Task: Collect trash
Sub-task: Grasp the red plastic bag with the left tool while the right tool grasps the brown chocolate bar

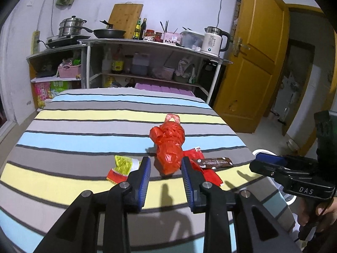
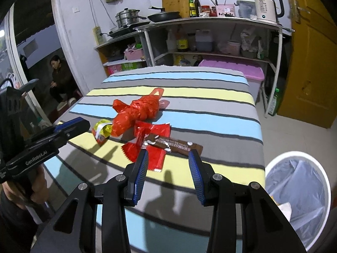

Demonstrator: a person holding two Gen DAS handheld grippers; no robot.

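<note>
Trash lies on a striped cloth table (image 1: pixel 84 126): a crumpled red plastic bag (image 1: pixel 169 145) (image 2: pixel 137 110), a yellow-green wrapper (image 1: pixel 123 167) (image 2: pixel 102 130), a flat red wrapper (image 1: pixel 207 171) (image 2: pixel 147 147) and a brown snack wrapper (image 1: pixel 214 162) (image 2: pixel 174 144). My left gripper (image 1: pixel 166 166) is open, just before the near end of the red bag; it also shows in the right wrist view (image 2: pixel 71 127). My right gripper (image 2: pixel 167 160) is open, its tips at the brown wrapper and the red wrapper; it also shows in the left wrist view (image 1: pixel 267 161).
A white bin with a clear liner (image 2: pixel 299 187) stands on the floor right of the table. Shelves (image 1: pixel 147 63) with cookware, bottles and a kettle (image 1: pixel 214 40) stand behind. A yellow door (image 1: pixel 252 63) is at the right. A person (image 2: pixel 60 76) sits far left.
</note>
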